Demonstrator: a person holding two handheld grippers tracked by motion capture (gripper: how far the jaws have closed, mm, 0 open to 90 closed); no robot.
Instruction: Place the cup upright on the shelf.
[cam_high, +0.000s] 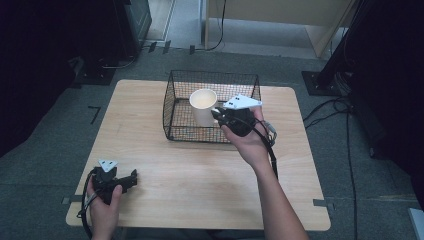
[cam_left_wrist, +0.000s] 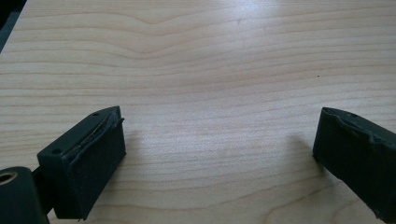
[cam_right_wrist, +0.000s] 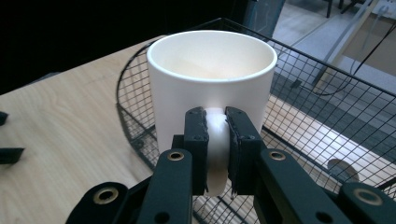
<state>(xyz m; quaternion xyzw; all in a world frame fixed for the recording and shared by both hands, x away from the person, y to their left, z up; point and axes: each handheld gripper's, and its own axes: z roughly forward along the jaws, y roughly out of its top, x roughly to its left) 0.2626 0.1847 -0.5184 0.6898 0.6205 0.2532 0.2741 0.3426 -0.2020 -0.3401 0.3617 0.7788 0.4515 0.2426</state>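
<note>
Right hand-held gripper (cam_right_wrist: 217, 140) clamped on handle of upright white mug (cam_right_wrist: 210, 79), mouth up, over wire basket (cam_right_wrist: 327, 121).

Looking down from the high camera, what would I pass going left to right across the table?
Left claw in a hand near the table's front left → wire basket → white mug → right claw, gripping the mug's handle.

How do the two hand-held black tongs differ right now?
The right tongs are shut on the handle of a white ceramic mug, held above the black wire basket. The left tongs stand wide open with nothing between them, low over the light wooden table. Both are black, two-jawed and held in a hand.
</note>
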